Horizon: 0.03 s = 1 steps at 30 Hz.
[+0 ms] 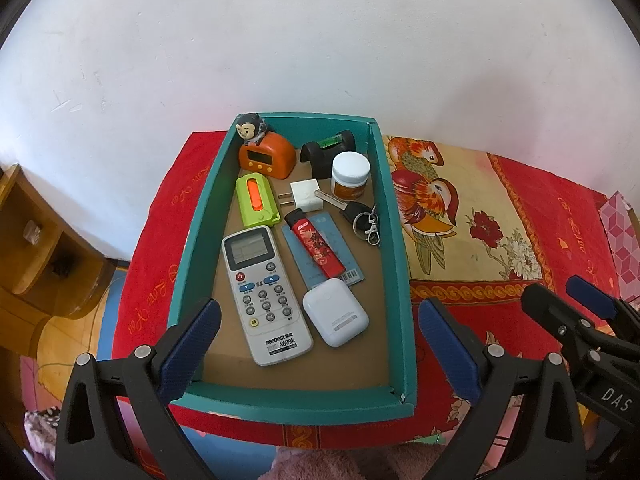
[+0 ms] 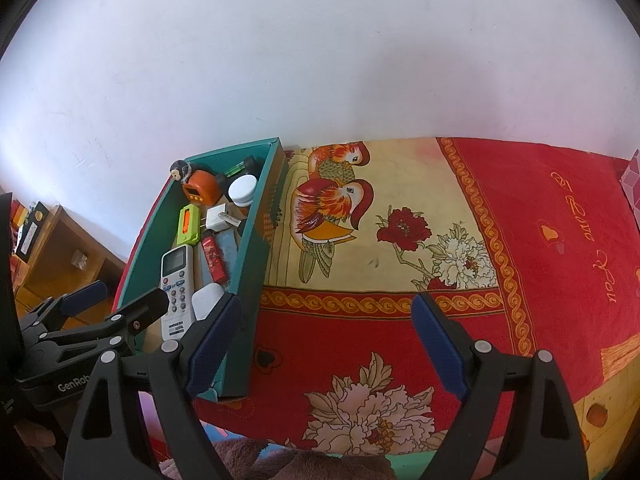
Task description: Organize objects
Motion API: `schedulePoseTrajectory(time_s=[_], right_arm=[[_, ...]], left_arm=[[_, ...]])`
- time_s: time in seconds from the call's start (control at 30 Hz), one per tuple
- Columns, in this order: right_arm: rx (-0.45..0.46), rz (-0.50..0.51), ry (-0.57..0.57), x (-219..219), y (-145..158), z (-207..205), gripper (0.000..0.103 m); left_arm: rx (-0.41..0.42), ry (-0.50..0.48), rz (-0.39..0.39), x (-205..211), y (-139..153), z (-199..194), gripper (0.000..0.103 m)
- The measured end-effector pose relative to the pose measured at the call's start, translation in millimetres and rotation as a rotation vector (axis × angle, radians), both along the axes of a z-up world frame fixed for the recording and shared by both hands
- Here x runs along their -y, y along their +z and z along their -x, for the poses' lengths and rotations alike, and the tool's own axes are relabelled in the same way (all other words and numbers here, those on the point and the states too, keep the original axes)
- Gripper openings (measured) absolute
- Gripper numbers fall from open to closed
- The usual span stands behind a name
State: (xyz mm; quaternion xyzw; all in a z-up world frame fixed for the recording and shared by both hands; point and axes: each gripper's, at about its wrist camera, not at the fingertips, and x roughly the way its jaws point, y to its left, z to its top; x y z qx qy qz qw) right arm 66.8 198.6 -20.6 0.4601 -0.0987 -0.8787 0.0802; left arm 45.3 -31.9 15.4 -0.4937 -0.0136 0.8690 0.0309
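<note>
Both grippers hang released — left gripper [image 1: 320,320] fingers spread over the teal box [image 1: 192,240], right gripper [image 2: 326,336] at its three o'clock over bare cloth. Inside, the remote [image 1: 262,292] looks light, stiff and slick — best pinched across its narrow sides. The red flowered cloth [image 2: 560,240] covers the tabletop; white wall [image 2: 320,60] at twelve o'clock.

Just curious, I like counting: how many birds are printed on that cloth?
2, on the cloth's yellow panel right of the box: one bird at the far edge, the other bird just below it. More could be hidden under the box.
</note>
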Motion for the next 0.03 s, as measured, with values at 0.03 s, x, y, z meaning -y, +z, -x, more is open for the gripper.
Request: schedulePoseTrajectory(time_s=[0.03], right_arm=[[0.000,0.000,0.002,-0.1,-0.2,0.5,0.088]], left_arm=[[0.002,-0.001,-0.002,0.1,-0.2,-0.5,0.101]])
